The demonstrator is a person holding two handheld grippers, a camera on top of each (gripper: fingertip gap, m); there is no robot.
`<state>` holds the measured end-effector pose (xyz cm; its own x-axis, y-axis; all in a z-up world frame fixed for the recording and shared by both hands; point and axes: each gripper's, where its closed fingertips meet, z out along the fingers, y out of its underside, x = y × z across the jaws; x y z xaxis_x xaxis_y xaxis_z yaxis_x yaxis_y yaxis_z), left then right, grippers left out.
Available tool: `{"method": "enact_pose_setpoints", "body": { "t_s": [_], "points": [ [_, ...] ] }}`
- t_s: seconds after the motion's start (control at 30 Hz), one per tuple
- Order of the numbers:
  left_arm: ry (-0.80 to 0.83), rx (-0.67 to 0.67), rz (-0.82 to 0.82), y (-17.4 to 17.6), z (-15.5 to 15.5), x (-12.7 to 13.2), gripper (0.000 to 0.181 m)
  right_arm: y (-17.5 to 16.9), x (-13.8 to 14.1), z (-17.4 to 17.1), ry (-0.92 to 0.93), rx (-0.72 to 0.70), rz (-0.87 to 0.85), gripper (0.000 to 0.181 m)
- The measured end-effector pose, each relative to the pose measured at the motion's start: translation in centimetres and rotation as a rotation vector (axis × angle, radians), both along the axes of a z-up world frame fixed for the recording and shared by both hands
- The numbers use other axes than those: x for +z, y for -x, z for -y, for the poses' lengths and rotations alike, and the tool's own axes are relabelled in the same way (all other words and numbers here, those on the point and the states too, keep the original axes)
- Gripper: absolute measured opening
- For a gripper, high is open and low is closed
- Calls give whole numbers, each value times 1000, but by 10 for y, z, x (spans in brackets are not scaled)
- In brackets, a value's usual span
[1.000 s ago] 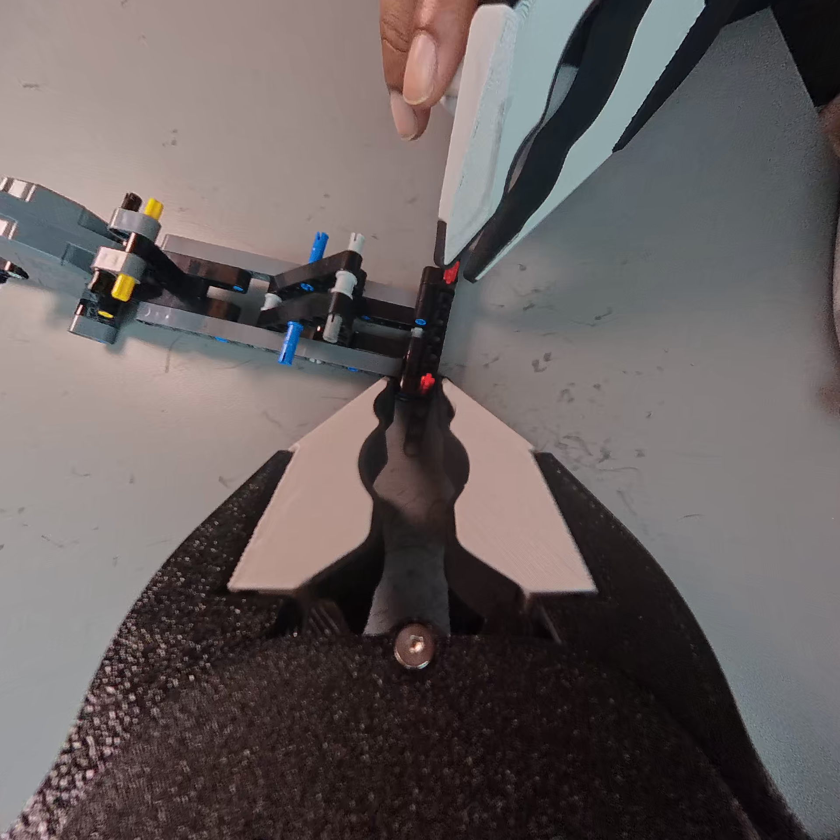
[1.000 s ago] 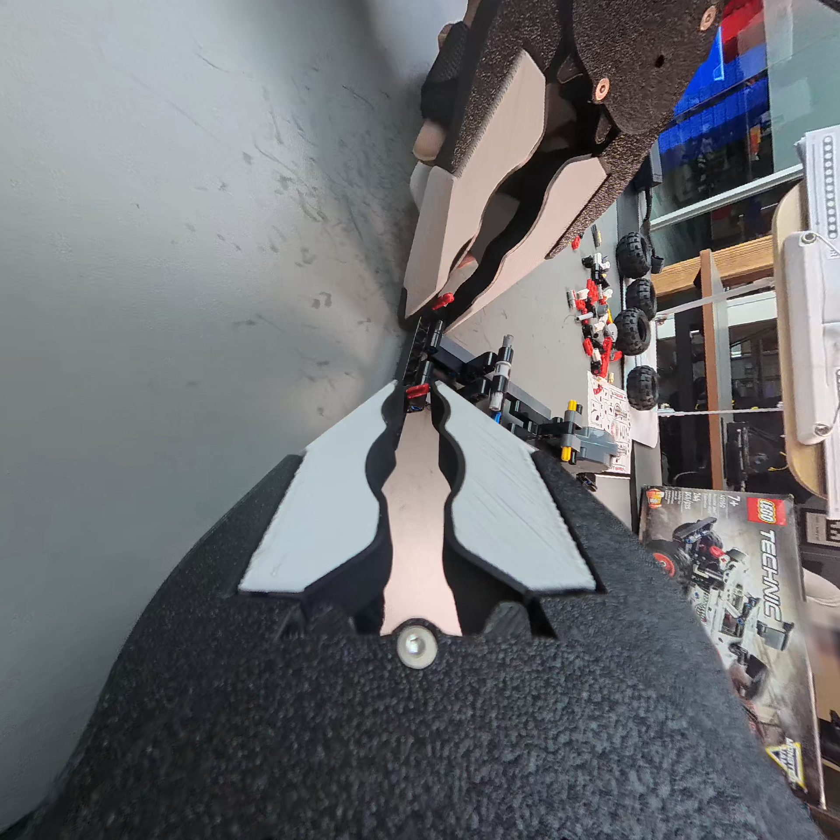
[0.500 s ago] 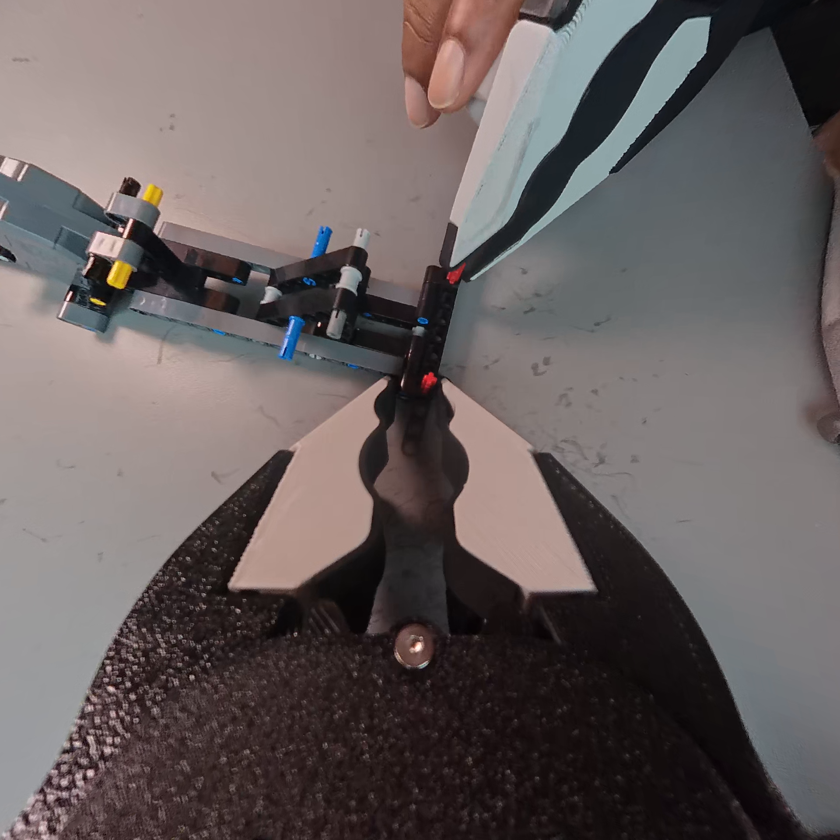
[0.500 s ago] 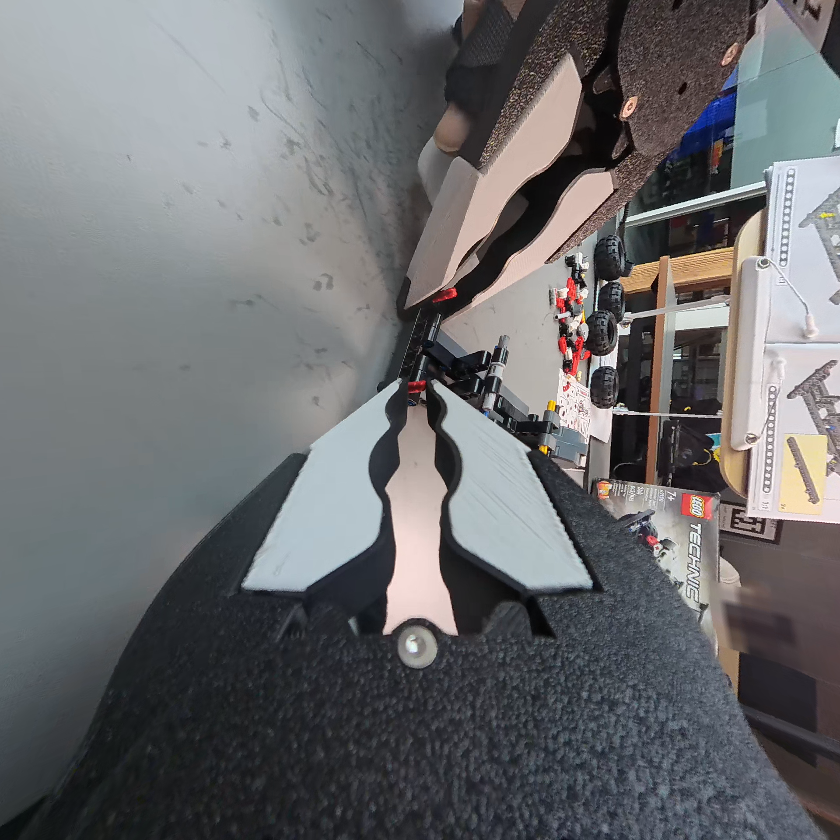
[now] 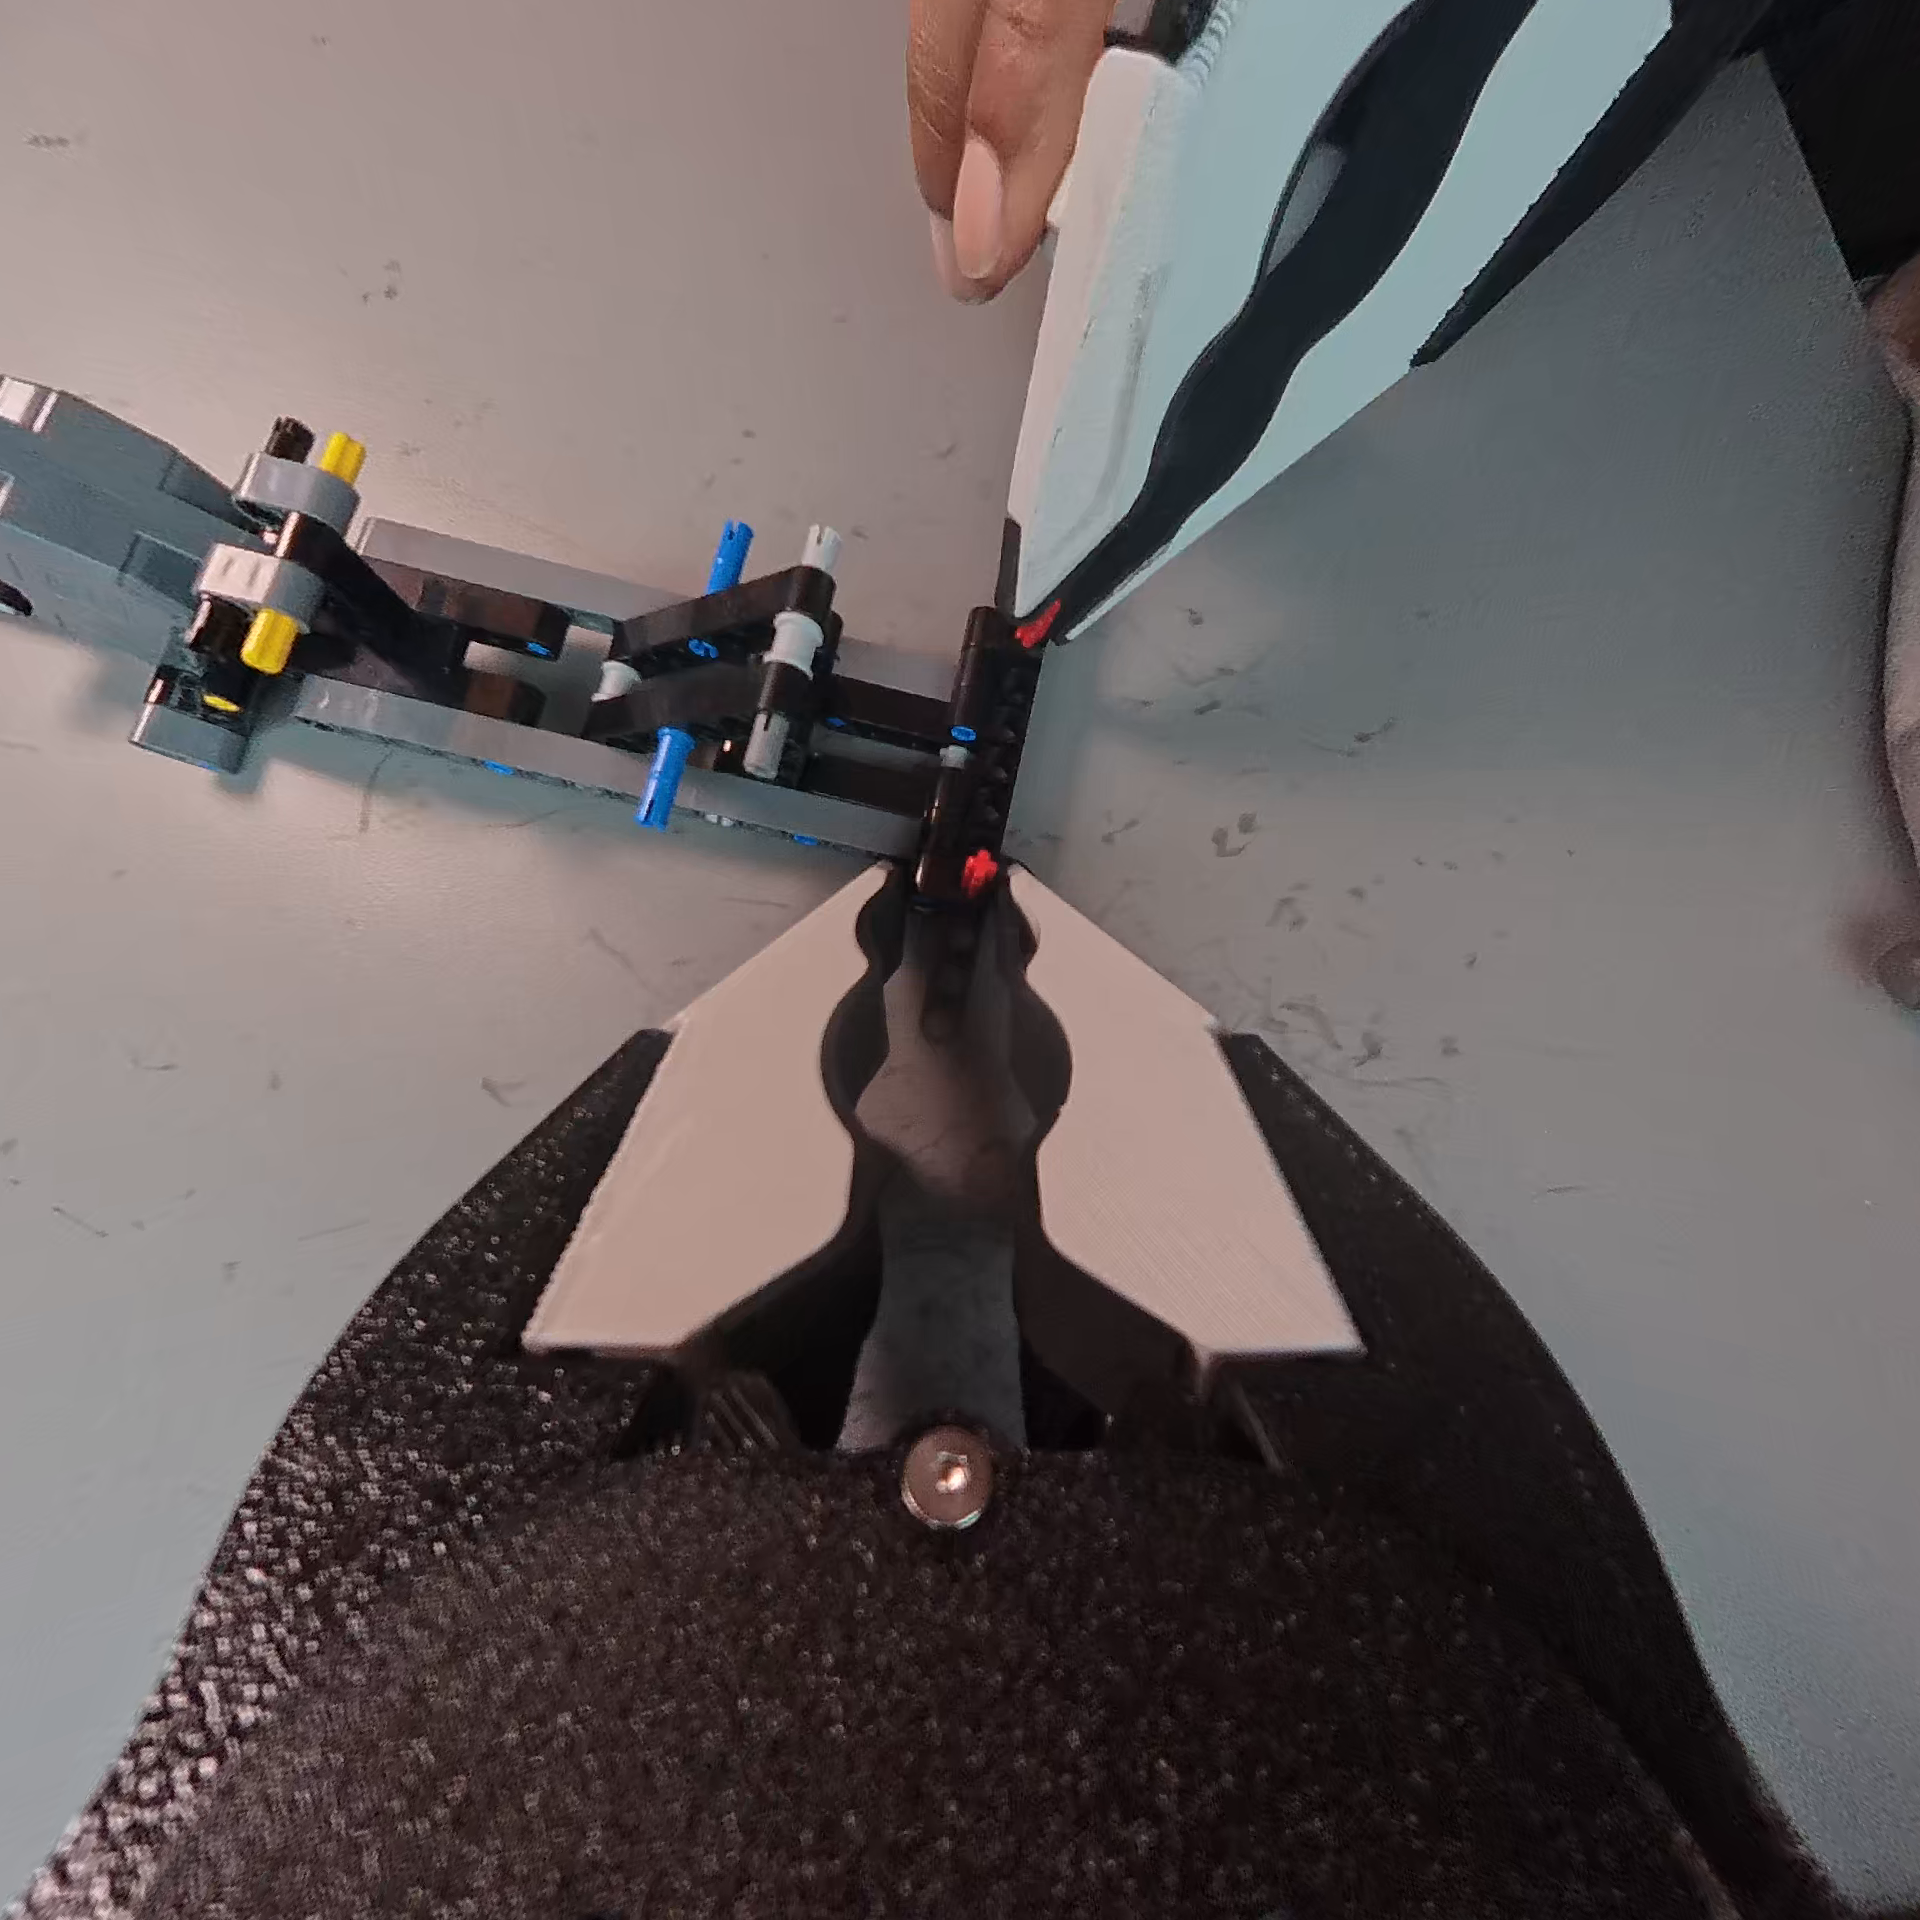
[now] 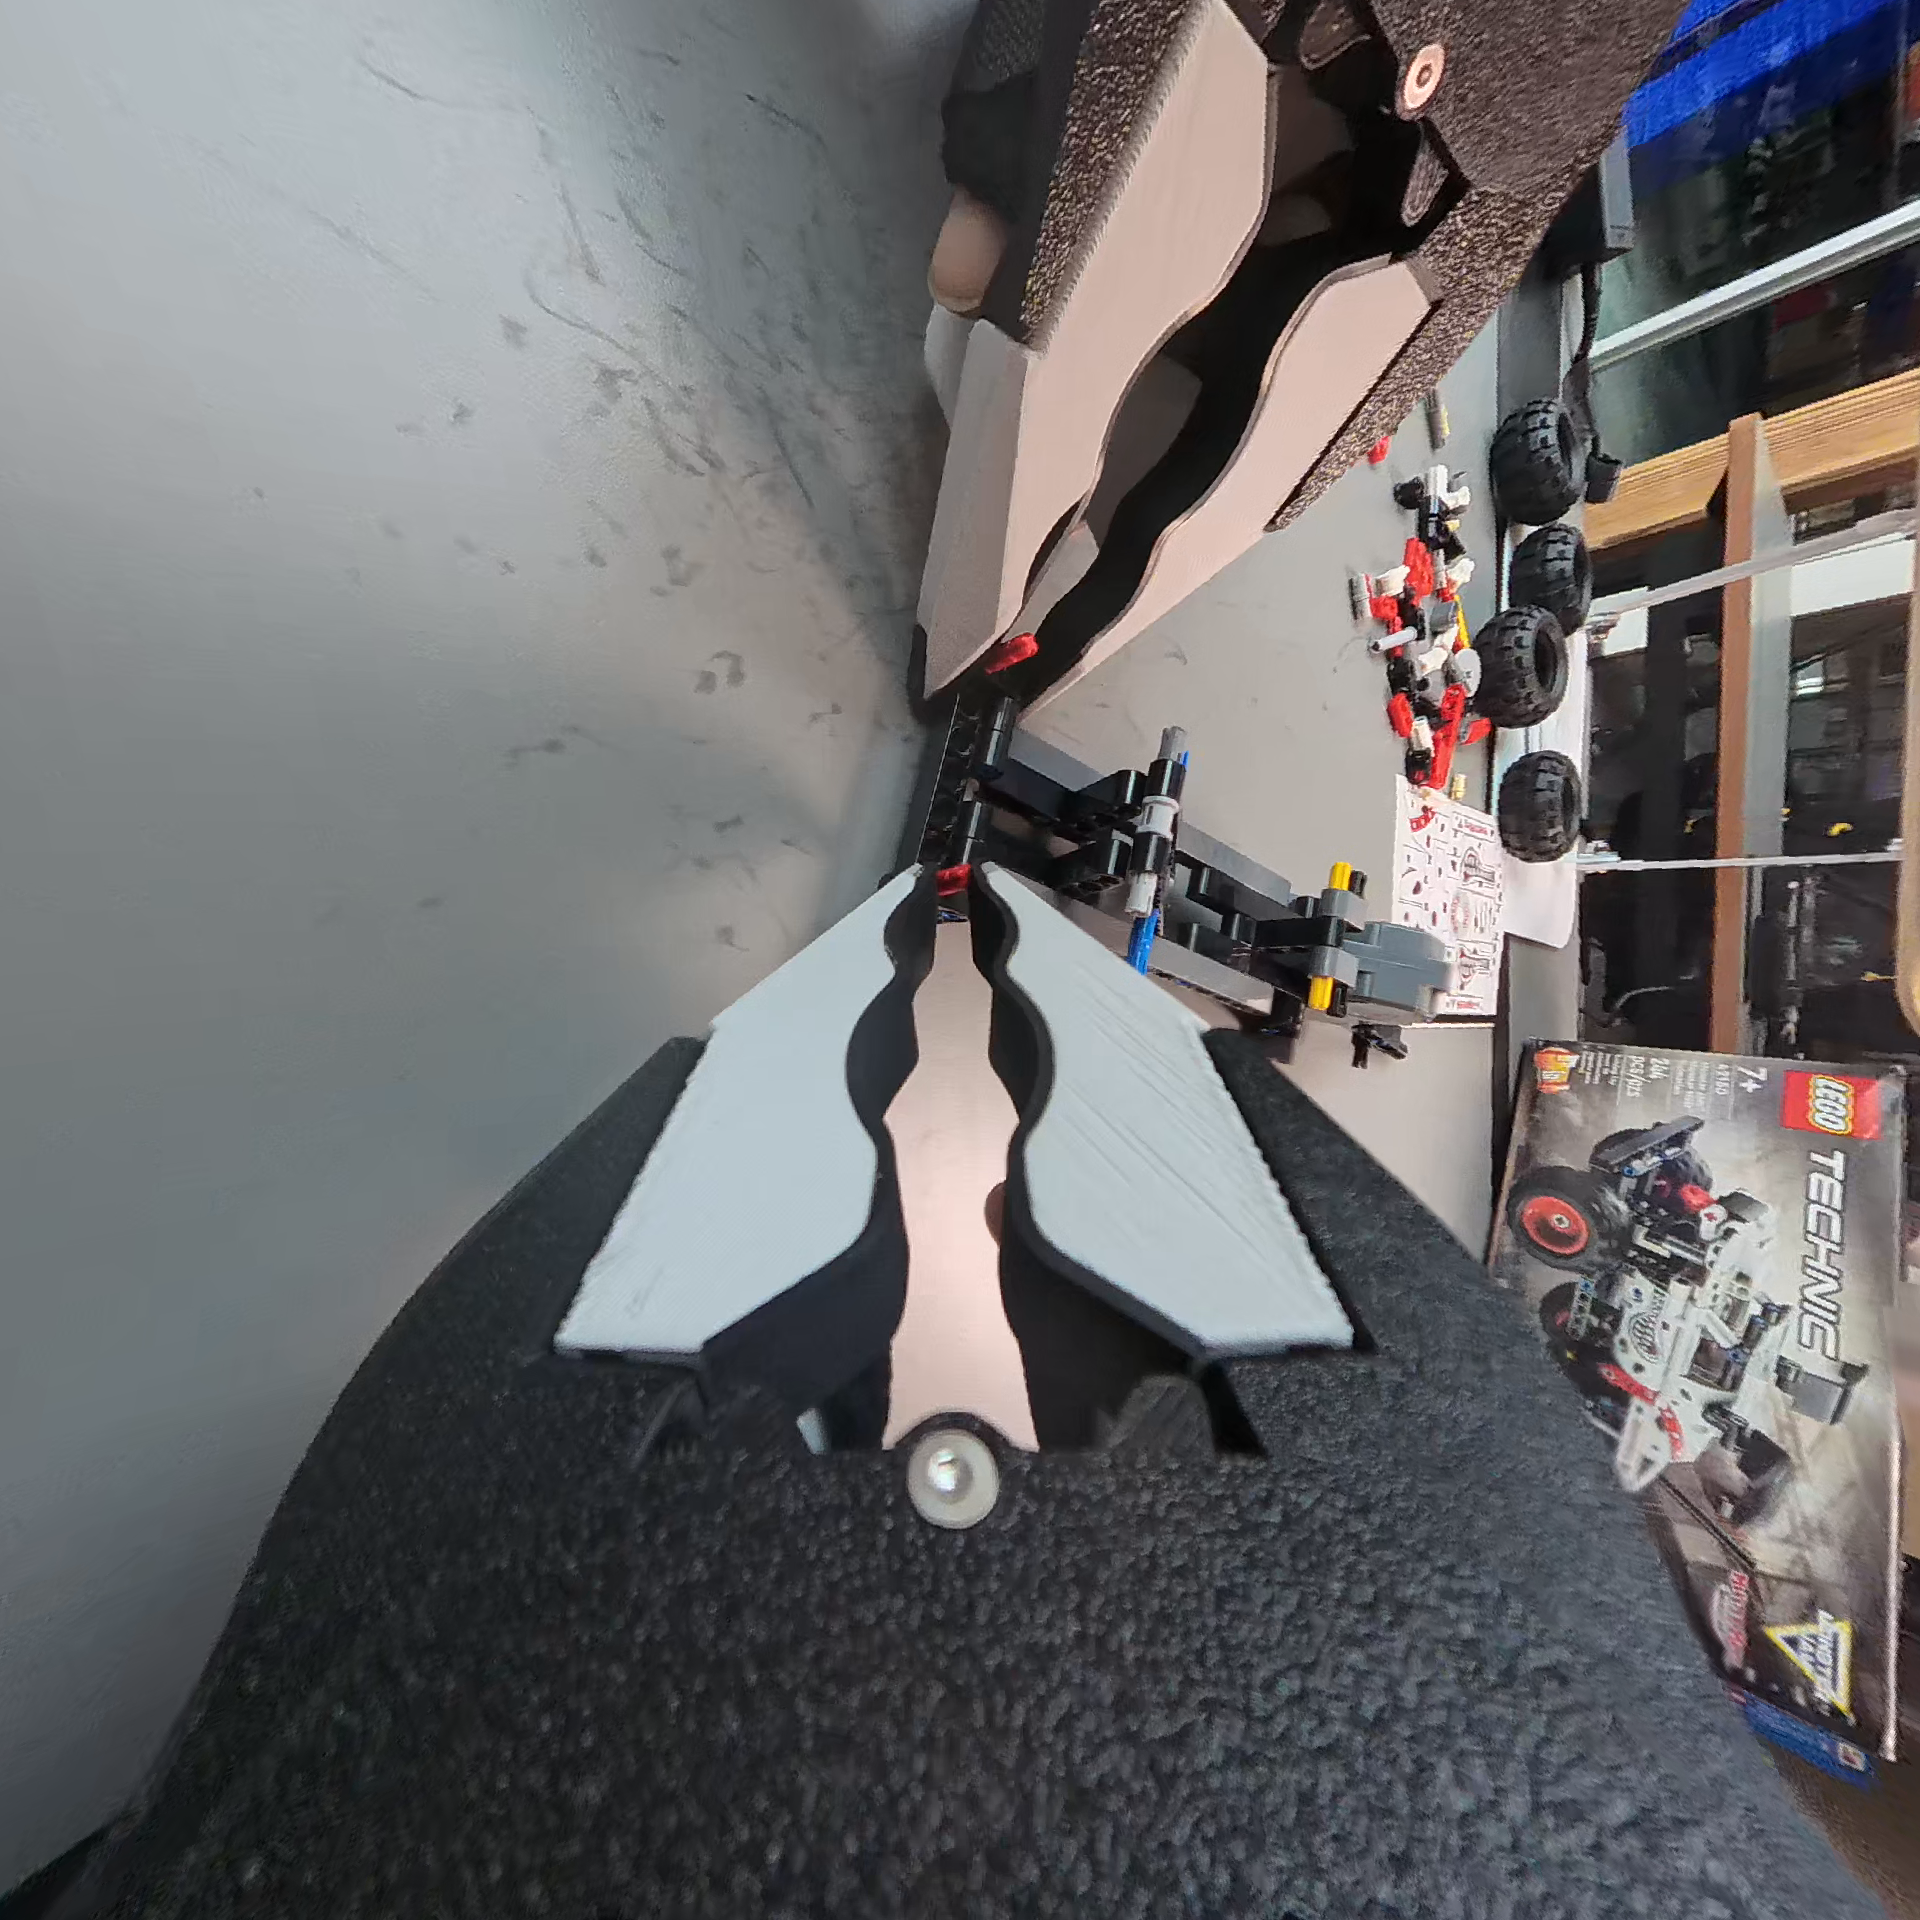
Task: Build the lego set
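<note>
Pinching the near end of a black beam [image 5: 971, 758] at frame centre, the left gripper [image 5: 951, 883] is closing its jaws on the part around a red pin [image 5: 977, 868]. The right gripper [image 5: 1039, 623] is reaching in from the upper right, its jaws squeezing a second red pin [image 5: 1036, 627] at the beam's far end, though the contact is partly hidden. The lego chassis [image 5: 499, 665] is lying on the grey table [image 5: 1455, 831], stretching toward the left edge. In the right wrist view, black tyres [image 6: 1527, 665] and the set's box [image 6: 1704, 1340] are sitting at the right.
</note>
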<state>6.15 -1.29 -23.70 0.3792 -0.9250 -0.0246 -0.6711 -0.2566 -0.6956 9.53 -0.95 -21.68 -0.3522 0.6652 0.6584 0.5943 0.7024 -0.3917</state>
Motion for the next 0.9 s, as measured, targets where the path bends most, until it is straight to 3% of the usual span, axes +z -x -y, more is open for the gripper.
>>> {"method": "enact_pose_setpoints", "body": {
  "t_s": [0.23, 0.3, 0.37, 0.63, 0.9],
  "points": [
    [-4, -2, -1, 0, 0, 0, 18, 0, 1, -1, 141, -25, -20, 9],
    [-9, -3, -3, 0, 0, 0, 18, -4, 4, 1, 219, -21, -39, 32],
    [-12, -3, -4, 0, 0, 0, 18, -9, 10, 0, 275, -43, -56, 35],
    [-20, -7, -6, 0, 0, 0, 18, -10, 0, -2, 437, -204, -58, 30],
    [-21, 2, -6, 0, 0, 0, 18, -2, -15, -3, 506, -224, 31, 26]
  ]
}}
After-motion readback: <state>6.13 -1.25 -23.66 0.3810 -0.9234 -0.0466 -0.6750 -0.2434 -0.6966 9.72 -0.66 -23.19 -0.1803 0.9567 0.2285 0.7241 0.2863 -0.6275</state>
